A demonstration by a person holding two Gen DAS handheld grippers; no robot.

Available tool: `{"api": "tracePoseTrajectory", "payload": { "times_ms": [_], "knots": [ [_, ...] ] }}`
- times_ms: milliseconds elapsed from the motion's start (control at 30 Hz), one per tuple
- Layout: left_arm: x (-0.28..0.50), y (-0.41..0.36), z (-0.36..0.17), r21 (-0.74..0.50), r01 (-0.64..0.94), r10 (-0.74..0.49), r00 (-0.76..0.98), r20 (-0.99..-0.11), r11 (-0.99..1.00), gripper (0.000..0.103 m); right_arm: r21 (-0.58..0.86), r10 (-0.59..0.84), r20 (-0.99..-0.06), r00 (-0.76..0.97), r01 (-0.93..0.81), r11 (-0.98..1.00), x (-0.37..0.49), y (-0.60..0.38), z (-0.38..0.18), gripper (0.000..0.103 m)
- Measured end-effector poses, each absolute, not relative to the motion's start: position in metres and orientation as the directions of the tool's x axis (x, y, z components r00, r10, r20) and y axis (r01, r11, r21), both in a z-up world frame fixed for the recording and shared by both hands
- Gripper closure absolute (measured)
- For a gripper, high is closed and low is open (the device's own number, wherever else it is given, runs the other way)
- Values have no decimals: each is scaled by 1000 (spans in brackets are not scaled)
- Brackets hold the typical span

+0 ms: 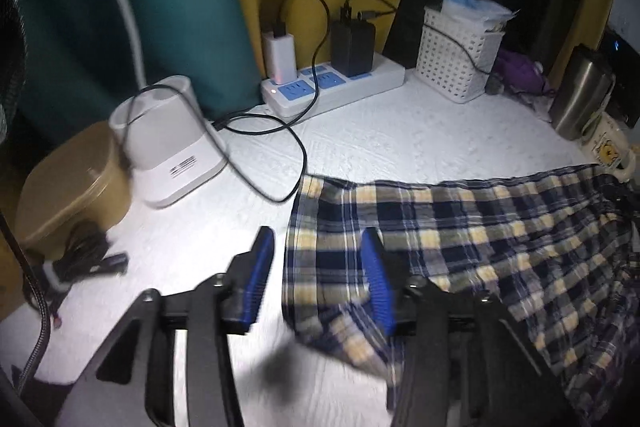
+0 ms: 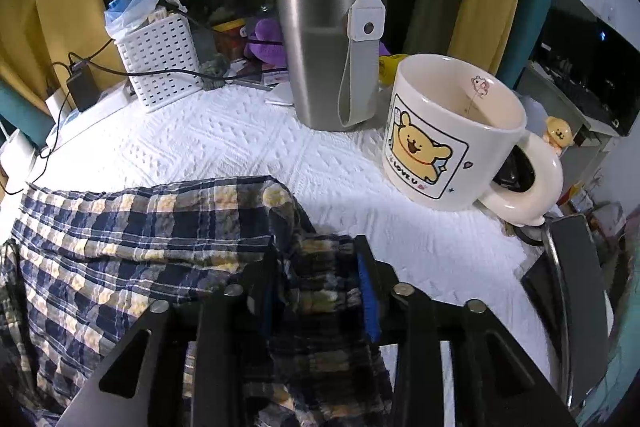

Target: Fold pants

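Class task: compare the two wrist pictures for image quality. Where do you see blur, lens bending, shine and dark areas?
Left wrist view: motion blur smears the left gripper and the brown box; dark corners. Right wrist view: sharper; the fisheye bulges the mug and steel tumbler, which shows soft shine; the plaid pants are shadowed near the right gripper.

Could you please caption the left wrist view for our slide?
Left gripper, open, hovers over the plaid pants' edge on the white table cover.
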State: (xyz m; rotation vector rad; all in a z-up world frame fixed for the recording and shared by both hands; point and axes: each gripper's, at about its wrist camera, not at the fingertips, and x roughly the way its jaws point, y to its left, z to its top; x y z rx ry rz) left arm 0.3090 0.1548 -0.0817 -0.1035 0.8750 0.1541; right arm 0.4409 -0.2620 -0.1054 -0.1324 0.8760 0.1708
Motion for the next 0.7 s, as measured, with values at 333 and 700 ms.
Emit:
{"api": "tracePoseTrajectory", "payload": {
  "times_ms": [333,700],
  "knots": [
    [273,131,-112,-168,-158,-52,557,-829,973,49,-20,130,-738,662,-213,977,412,-280,-85,23],
    [255,111,-125,-206,-114,-110,553,-826,972,97,-19,129,-729,672,-208,978,366,-304,-74,23]
  ]
}}
